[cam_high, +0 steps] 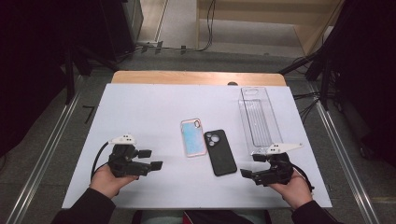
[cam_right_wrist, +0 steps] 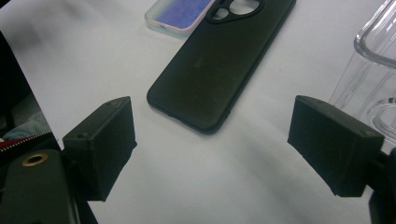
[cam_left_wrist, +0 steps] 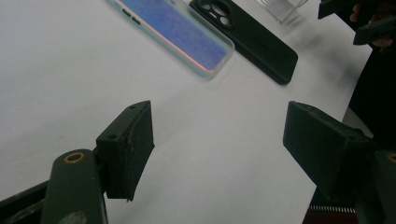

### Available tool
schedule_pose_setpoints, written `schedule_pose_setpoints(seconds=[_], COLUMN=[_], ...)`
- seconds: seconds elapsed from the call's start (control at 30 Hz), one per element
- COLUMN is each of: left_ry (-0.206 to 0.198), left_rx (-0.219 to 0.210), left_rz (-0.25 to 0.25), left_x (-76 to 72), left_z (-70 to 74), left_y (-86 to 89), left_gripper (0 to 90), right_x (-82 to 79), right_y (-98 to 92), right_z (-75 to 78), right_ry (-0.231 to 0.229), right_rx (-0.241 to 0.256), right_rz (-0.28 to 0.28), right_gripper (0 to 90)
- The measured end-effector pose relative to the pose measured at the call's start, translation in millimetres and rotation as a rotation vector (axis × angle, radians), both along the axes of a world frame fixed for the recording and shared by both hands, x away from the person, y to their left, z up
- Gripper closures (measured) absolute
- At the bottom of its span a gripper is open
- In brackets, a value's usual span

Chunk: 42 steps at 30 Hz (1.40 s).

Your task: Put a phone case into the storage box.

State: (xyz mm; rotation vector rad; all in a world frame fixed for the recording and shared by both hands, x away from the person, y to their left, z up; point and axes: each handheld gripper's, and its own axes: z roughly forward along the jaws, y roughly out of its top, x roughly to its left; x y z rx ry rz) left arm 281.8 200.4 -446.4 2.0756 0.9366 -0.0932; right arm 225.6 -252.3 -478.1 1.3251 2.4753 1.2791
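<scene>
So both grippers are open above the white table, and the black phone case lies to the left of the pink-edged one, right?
Not quite. In the high view the black phone case lies to the right of the pink-edged one, close beside it. The rest holds: the left gripper and right gripper are both open above the white table.

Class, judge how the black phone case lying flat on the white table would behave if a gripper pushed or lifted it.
The black phone case is thin and lies flat, so it would probably slide, not roll or tip. Its matte surface suggests fair grip. It looks light and perhaps slightly flexible, and the open right gripper may struggle to get under its low edge.
</scene>
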Motion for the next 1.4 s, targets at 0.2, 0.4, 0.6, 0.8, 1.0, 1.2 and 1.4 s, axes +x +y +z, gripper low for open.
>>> schedule_pose_setpoints(seconds=[0.2,0.4,0.6,0.8,1.0,1.2,1.4], left_ry=[-0.008,-0.017,-0.018,-0.014,-0.007,-0.043,-0.034], left_rx=[0.017,0.038,0.041,0.059,0.074,0.099,0.146], left_rz=[-0.034,-0.048,-0.046,-0.071,-0.077,-0.055,-0.069], left_x=[11.9,19.7,30.4,34.1,39.3,41.2,45.0], left_z=[0.2,-1.6,-1.2,-2.3,-6.3,-6.6,-18.2], left_y=[-20.0,-37.3,-50.5,-67.4,-80.8,-87.3,-95.8], left_gripper=[25.0,24.7,28.3,34.7,42.9,62.1,90.0], right_x=[-0.3,-0.1,-0.6,-1.0,-1.3,-1.2,-1.9], right_y=[-1.0,-0.9,-0.8,-1.1,-0.5,0.1,-0.1], right_z=[0.3,0.0,0.1,0.3,-0.1,-0.4,0.1], right_ry=[-0.002,-0.004,-0.006,-0.006,-0.008,-0.010,-0.009], right_rx=[-0.001,-0.006,-0.008,-0.007,-0.013,-0.015,-0.015], right_rz=[-0.002,-0.001,0.002,0.000,0.007,0.012,0.009], right_gripper=[13.0,13.1,13.0,13.0,13.0,13.0,13.1])
